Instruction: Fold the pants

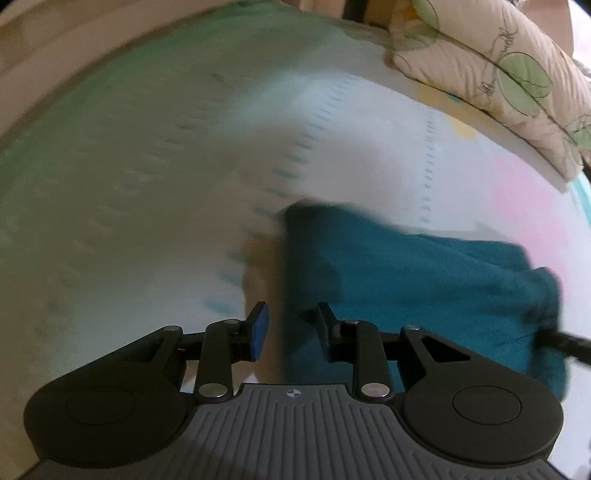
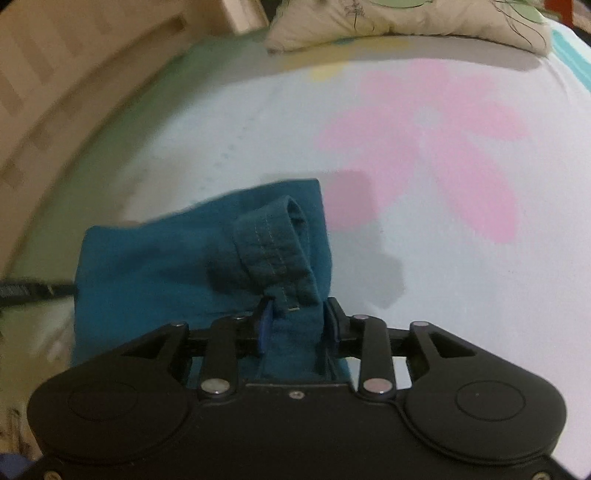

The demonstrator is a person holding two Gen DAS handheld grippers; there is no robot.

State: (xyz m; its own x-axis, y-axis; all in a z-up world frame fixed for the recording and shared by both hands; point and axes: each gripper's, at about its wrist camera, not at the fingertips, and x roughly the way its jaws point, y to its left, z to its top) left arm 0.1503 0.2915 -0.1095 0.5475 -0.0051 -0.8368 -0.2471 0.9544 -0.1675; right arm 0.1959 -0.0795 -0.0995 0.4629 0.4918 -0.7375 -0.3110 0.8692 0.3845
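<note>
The teal pants (image 1: 424,288) lie as a folded bundle on a pale bed sheet (image 1: 147,184). In the left wrist view my left gripper (image 1: 291,326) hovers over the bundle's left edge. Its blue pads stand apart and do not press on the cloth. In the right wrist view the pants (image 2: 155,266) show a stitched band (image 2: 273,240) curling up at their right end. A strip of that cloth runs down between the fingers of my right gripper (image 2: 297,319). Narrow dark gaps show beside each finger, so the jaws are open around it. A blurred black bar (image 1: 565,343) touches the bundle's right end.
A cream pillow with green leaf print (image 1: 498,66) lies at the far right of the bed, also seen at the top of the right wrist view as the pillow (image 2: 406,18). A pink patch (image 2: 424,147) marks the sheet. A wooden bed frame (image 2: 55,92) curves along the left.
</note>
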